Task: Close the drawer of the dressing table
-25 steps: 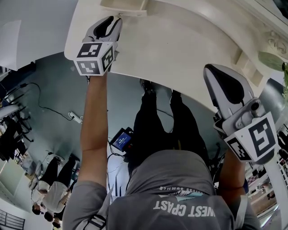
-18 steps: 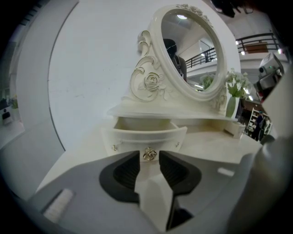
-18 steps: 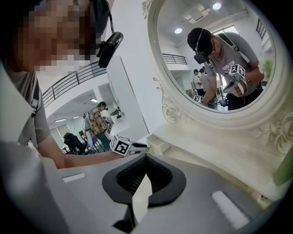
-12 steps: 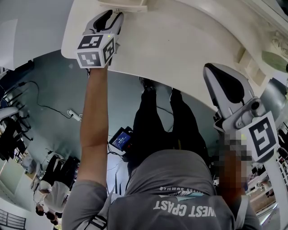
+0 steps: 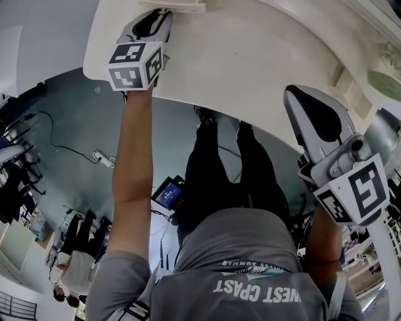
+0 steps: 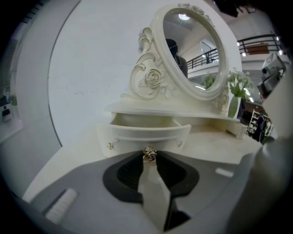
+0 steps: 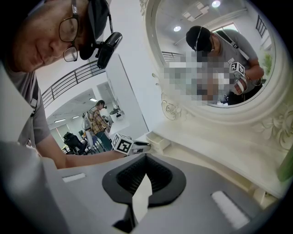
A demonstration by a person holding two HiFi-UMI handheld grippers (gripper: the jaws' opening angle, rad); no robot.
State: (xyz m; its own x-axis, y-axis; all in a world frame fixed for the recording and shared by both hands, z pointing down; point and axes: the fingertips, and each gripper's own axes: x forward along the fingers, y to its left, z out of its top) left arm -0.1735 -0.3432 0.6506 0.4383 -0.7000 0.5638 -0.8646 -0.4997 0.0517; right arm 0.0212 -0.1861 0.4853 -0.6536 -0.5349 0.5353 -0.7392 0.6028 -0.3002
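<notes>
Drawer (image 5: 178, 5) stands open on the tabletop (image 5: 250, 63) in head view, our left gripper (image 5: 161, 14) at its front. Left gripper view: jaws closing, grasping its knob (image 6: 149, 154). Right gripper view: our right gripper (image 7: 145, 173) has its jaws clenched together, empty.

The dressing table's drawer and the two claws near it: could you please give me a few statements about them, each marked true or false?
1. The drawer stands pulled out. True.
2. The gold knob on the drawer's front sits between the left claw's jaws. True; the jaws are closing on it.
3. The right claw also grips the drawer. False: nothing stands between its jaws, and it is held over the table top, away from the drawer.
4. The mirror above the drawer is square. False: it is oval, in a carved frame.
</notes>
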